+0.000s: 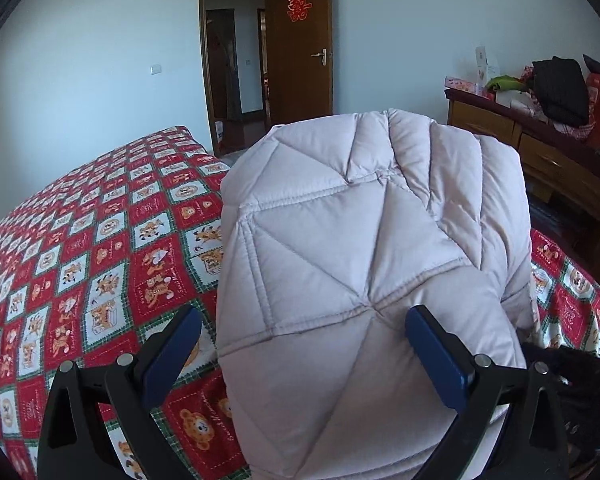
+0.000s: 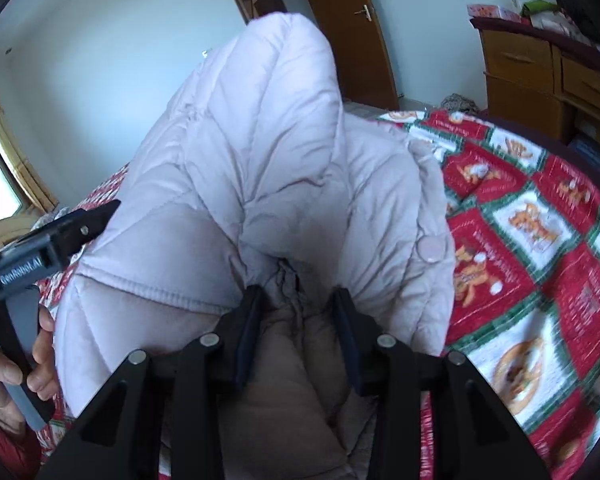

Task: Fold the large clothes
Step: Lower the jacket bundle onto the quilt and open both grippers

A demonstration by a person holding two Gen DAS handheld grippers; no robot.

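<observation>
jacket (image 1: 364, 248), pale quilted and padded, lies bundled on the bed (image 1: 80, 240) over a red and green patchwork cover, bulking up in the middle of both views. step in hand, as judged: a fold in progress, with a doubled portion of the garment raised rather than lying flat.

left gripper (image 1: 304, 356): jaws spread wide, one blue pad to the left over the bed cover, the other on the jacket's near surface to the right. nothing is pinched between them. whether the right pad presses into the fabric or merely sits over it cannot be told.

right gripper (image 2: 298, 328): jaws drawn in around a gathered bunch of darker lining and pale fabric at the jacket's near edge; judged to be grasping the jacket. a tall lobe of the garment stands up beyond this grip, leaning toward the far left. a snap button (image 2: 430, 248) shows on the flap to the right.

left hand (image 2: 16, 364) appears at the left edge of the right wrist view, holding its tool beside the jacket.

next move, as judged: the right gripper needs to carry the held portion across and lay it down, while the left gripper either steadies the bulk or closes on an edge. padding is springy; the fold may rebound if not pressed.
</observation>
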